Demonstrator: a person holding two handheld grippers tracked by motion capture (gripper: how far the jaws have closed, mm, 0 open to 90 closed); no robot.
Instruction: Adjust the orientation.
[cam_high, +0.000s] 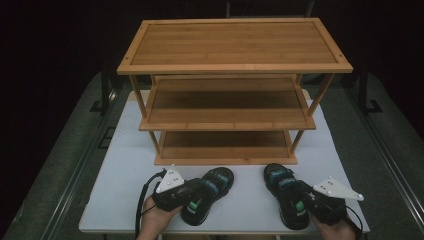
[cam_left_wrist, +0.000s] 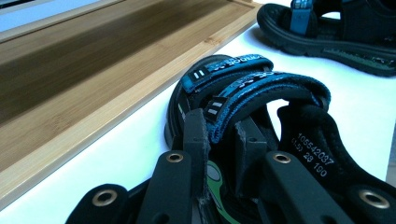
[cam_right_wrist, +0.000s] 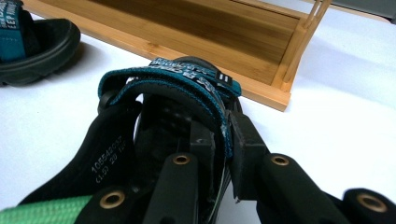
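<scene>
The left tool (cam_left_wrist: 219, 140) is pinching the blue-edged webbing strap (cam_left_wrist: 243, 100) of the left black foam-soled sandal (cam_high: 207, 194) between nearly closed jaws. The right tool (cam_right_wrist: 224, 144) is gripping the teal strap (cam_right_wrist: 187, 81) of the right black sandal (cam_high: 288, 194) the same way. Both sandals are lying on the white worktop (cam_high: 130, 165), directly ahead of the tools, with the three-tier bamboo shoe rack (cam_high: 235, 65) beyond. The gripper views are showing white printed size numbers (cam_left_wrist: 315, 156) on the lining, unreadable from the high view. The heels are being cut off below the jaws.
</scene>
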